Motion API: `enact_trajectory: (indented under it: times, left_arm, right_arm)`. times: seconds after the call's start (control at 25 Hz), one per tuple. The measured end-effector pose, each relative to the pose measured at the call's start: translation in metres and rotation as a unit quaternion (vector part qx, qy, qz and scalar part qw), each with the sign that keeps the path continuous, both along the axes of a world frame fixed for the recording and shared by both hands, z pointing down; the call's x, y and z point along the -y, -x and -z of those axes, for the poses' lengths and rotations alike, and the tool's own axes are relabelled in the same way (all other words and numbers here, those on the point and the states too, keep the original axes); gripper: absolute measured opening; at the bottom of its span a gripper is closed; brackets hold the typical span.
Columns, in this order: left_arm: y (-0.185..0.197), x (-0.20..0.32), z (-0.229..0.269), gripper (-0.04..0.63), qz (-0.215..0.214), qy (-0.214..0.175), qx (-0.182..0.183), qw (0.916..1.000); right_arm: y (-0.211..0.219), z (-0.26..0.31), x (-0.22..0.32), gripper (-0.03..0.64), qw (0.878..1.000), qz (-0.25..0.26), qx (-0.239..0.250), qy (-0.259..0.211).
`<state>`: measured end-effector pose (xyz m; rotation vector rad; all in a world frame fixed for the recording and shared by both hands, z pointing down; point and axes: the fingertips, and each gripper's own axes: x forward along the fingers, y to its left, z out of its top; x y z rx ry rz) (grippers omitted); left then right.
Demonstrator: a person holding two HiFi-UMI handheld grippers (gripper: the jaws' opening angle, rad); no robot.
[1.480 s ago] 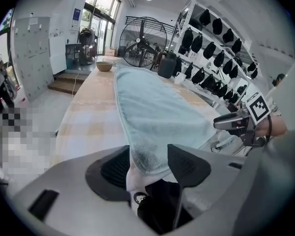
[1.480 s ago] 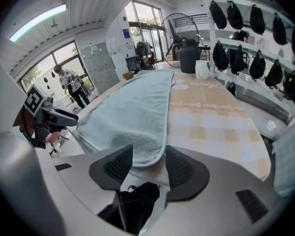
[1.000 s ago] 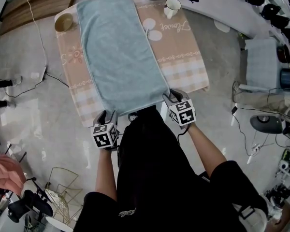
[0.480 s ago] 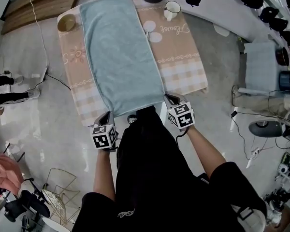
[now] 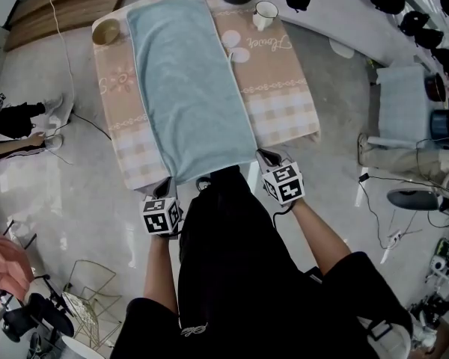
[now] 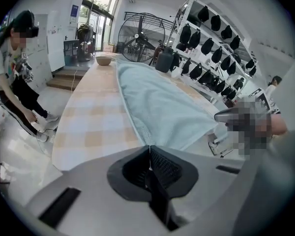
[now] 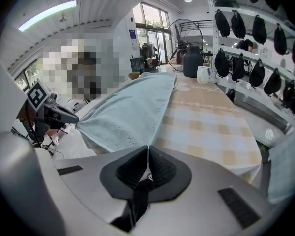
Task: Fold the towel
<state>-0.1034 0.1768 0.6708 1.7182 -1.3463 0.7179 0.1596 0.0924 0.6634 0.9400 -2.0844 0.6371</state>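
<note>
Now the left tongs [image 5: 166,188] and right tongs [image 5: 267,158], just closed, pinch the near corners of the towel [image 5: 188,88] spread along the desk [image 5: 284,114], so the next move likely calls for lifting both evenly toward the far end.

Bright, even indoor light; windows [image 6: 96,14] glare in the gripper views, whose fisheye edges bend and darken; the floor [image 5: 52,200] shines.
</note>
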Motion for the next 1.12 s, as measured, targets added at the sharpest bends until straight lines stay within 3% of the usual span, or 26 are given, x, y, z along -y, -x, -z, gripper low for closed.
enact_trajectory:
  times: [0.4, 0.64, 0.88, 1.12]
  left_arm:
    - [-0.005, -0.029, 0.01, 0.011, -0.009, -0.002, -0.008, 0.9999]
    - [-0.007, -0.033, 0.036, 0.009, -0.008, -0.025, -0.017, 0.9995]
    - [0.0, -0.002, 0.084, 0.008, 0.005, -0.078, -0.04, 0.9961]
    - [0.009, 0.048, 0.139, 0.008, 0.013, -0.152, -0.043, 0.9874]
  right_arm:
    - [-0.002, 0.011, -0.038, 0.009, 1.0, 0.013, 0.002, 0.003]
    - [-0.001, 0.036, -0.041, 0.009, 1.0, 0.023, 0.007, -0.016]
    - [0.006, 0.085, -0.012, 0.009, 0.998, 0.018, 0.025, -0.063]
    - [0.017, 0.141, 0.028, 0.009, 0.991, 0.008, 0.051, -0.12]
